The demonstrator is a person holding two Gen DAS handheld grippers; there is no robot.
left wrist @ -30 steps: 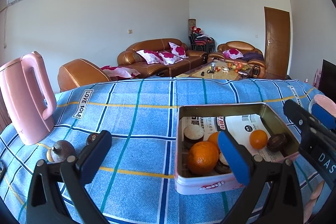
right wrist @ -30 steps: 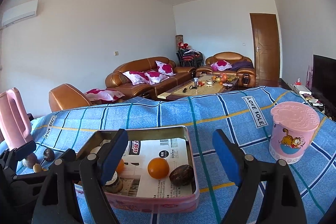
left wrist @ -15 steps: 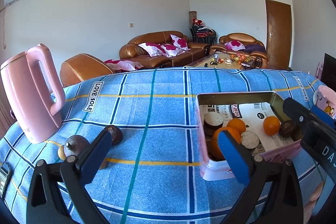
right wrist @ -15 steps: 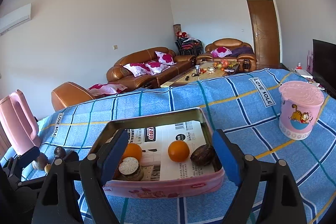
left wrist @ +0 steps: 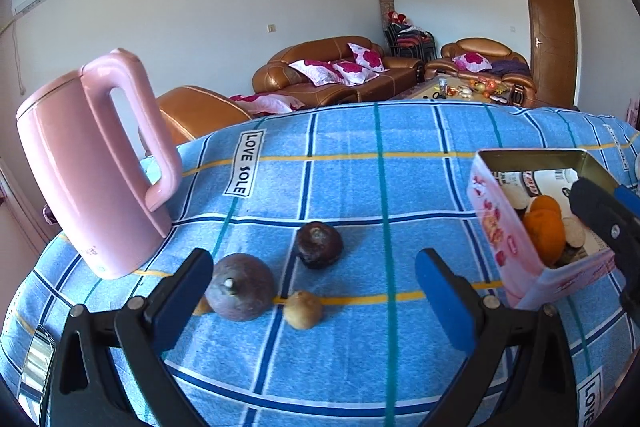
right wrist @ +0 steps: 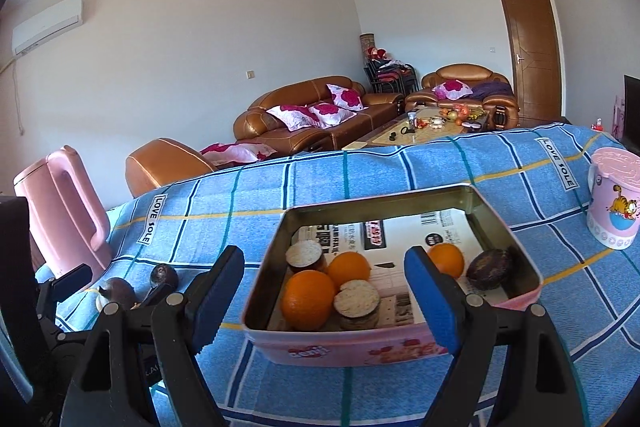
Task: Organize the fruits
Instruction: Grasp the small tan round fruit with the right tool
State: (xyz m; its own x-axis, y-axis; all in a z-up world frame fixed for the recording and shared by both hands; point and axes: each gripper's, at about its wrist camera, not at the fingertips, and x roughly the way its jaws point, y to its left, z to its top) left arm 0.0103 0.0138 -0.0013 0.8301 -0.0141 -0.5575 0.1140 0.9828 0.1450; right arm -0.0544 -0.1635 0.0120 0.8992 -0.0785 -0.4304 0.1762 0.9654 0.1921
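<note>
Hovering nearest the onlooker, the left gripper [left wrist: 314,293] has its jaws spread wide, nothing between them, low over the blue checked tablecloth [left wrist: 360,179].

Loose fruit, left view, just past the fingers: a grey-purple round fruit [left wrist: 240,291] with a stub stem close beside the left finger; a small tan fruit [left wrist: 303,309] just to its right; a dark wrinkled fruit [left wrist: 319,245] a little farther back. A sliver of something tan shows behind the left finger, too hidden to name.

The right gripper [right wrist: 324,297] is likewise spread and empty, poised before the pink tin [right wrist: 360,347], which sits right of the loose fruit on the cloth.

Tin contents, clear only from the right view: a large orange [right wrist: 307,299] at the near left, a second orange [right wrist: 348,269] behind it, two cut dark fruits with pale faces [right wrist: 357,303] and [right wrist: 306,254], a third orange [right wrist: 447,259] partly behind the right finger, a dark wrinkled fruit [right wrist: 489,269] at the right wall, all on printed paper. From the left view the tin [left wrist: 500,227] is seen side-on, cut by the other gripper's black arm, showing only orange edges.

Farther: a pink kettle [left wrist: 92,163] stands left; the right view alone shows a pink cartoon cup [right wrist: 614,203] at far right. The loose fruit there is small and dim.
</note>
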